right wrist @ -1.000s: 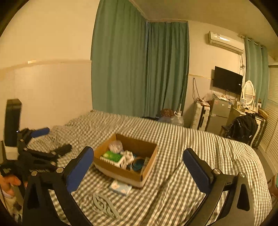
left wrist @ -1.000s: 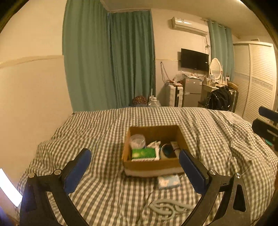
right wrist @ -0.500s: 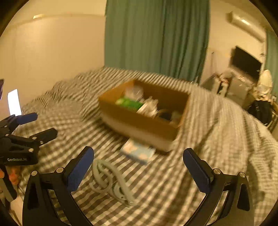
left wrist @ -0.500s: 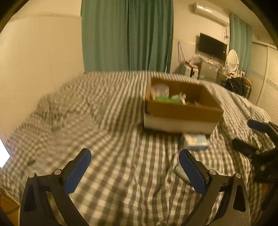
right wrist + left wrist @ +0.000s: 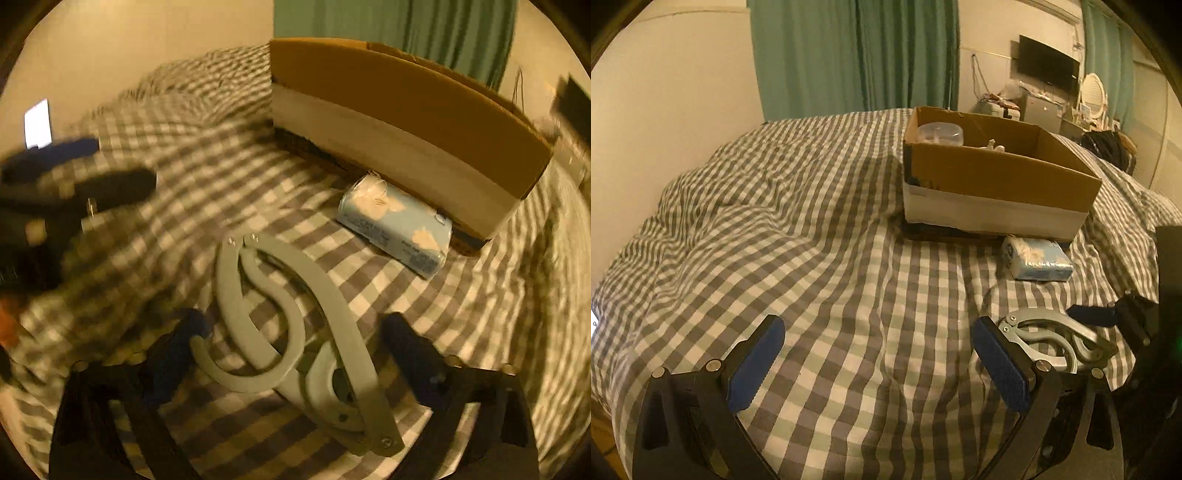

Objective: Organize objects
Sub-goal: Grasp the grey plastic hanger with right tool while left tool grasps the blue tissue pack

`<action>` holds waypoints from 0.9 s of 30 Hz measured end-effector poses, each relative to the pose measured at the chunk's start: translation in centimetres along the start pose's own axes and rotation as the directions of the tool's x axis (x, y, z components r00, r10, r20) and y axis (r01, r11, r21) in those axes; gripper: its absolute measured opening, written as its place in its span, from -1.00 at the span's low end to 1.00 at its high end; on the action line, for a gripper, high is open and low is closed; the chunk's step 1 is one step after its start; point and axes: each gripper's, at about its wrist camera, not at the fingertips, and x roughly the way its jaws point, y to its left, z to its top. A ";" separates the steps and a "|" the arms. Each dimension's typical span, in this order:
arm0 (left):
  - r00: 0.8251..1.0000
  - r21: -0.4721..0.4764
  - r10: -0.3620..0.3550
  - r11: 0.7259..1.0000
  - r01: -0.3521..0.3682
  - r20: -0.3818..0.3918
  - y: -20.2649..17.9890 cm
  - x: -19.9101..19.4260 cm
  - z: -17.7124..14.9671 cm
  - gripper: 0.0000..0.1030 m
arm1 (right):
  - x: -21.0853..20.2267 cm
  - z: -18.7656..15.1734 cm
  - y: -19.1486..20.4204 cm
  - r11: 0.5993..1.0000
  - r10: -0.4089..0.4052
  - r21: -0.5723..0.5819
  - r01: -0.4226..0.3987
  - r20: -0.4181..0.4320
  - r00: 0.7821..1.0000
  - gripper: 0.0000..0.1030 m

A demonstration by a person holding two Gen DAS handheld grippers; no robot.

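A grey folded hanger (image 5: 295,317) lies flat on the checked bedcover, and my right gripper (image 5: 295,321) hovers open just over it with one finger on each side. A light-blue tissue pack (image 5: 395,225) rests against the front wall of the cardboard box (image 5: 406,122). In the left wrist view my left gripper (image 5: 879,326) is open and holds nothing, low above bare bedcover. To its right are the hanger (image 5: 1052,339), the tissue pack (image 5: 1038,256) and the box (image 5: 997,173). The right gripper (image 5: 1108,317) shows at the right edge. The box holds a clear tub (image 5: 940,133).
The bed (image 5: 775,221) with a grey checked cover fills both views. A cream wall and green curtains (image 5: 857,55) stand behind it. A TV (image 5: 1049,68), a mirror and a black bag (image 5: 1108,146) are at the far right. A lit screen (image 5: 37,123) glows at left.
Both grippers have dropped low toward the bed and come closer to the box. The right gripper now sits over the hanger, which was farther ahead before.
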 end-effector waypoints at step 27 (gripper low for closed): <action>1.000 0.172 0.007 0.985 -0.003 -0.021 -9.2 2.7 2.6 1.00 | -7.5 -2.4 -11.1 0.962 0.063 0.259 -0.087 0.099 0.993 0.00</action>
